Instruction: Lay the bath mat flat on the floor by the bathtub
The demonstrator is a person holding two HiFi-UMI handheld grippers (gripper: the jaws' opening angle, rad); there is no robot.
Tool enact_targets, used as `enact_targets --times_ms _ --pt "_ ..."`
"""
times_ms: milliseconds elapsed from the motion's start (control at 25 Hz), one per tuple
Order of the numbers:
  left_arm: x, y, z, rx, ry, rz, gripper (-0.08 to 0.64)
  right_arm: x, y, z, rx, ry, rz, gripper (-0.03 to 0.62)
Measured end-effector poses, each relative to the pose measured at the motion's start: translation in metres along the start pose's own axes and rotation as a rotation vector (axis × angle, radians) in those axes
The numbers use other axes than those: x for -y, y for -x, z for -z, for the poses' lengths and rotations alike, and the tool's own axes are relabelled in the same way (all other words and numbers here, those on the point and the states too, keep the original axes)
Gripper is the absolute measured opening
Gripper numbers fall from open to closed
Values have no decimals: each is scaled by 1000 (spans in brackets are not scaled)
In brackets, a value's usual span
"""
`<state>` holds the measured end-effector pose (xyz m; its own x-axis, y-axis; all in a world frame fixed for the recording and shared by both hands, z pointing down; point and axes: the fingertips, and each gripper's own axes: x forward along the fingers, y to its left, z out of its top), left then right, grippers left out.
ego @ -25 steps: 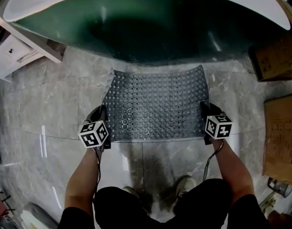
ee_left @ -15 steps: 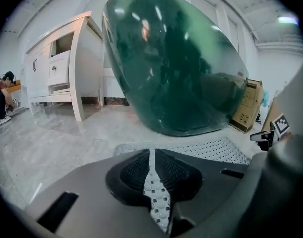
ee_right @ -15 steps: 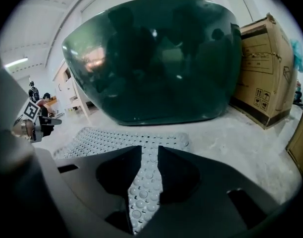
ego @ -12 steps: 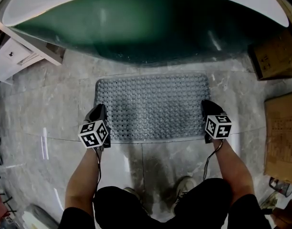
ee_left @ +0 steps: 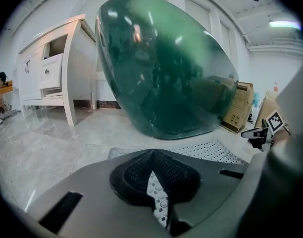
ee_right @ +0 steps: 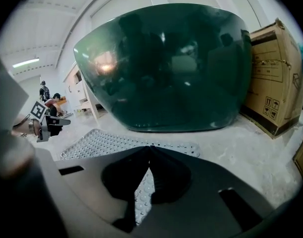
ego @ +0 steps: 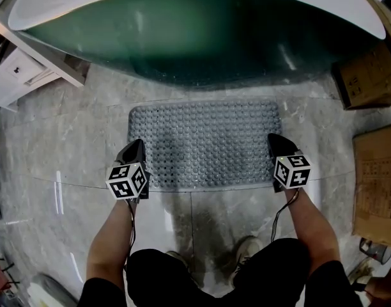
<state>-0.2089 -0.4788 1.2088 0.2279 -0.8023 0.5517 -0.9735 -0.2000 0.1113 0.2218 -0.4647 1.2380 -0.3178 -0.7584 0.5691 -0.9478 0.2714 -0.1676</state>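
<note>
The left forearm (ego: 111, 238) rose from the lower left of the head view and the right forearm (ego: 308, 226) from the lower right, bare and roughly parallel. The left gripper (ego: 137, 147) and right gripper (ego: 274, 139) pointed toward the top of the frame, level with each other. Each had its jaws closed tip to tip on a sliver of bath mat (ee_left: 159, 200).

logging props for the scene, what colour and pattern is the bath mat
Grey, studded with rows of small round bumps and holes: the bath mat shows best in the head view.
</note>
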Motion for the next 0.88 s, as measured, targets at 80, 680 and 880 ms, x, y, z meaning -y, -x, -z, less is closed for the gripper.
enact_targets --times_ms 80,680,880 --pt "1 4 -6 13 5 9 17 -4 3 -6 9 6 -6 17" --pt "46 138 -111 0 4 68 17 -68 121 -107 9 -11 -33 17" --pt "71 201 -171 -9 12 82 17 -92 187 -164 -12 -10 -40 17"
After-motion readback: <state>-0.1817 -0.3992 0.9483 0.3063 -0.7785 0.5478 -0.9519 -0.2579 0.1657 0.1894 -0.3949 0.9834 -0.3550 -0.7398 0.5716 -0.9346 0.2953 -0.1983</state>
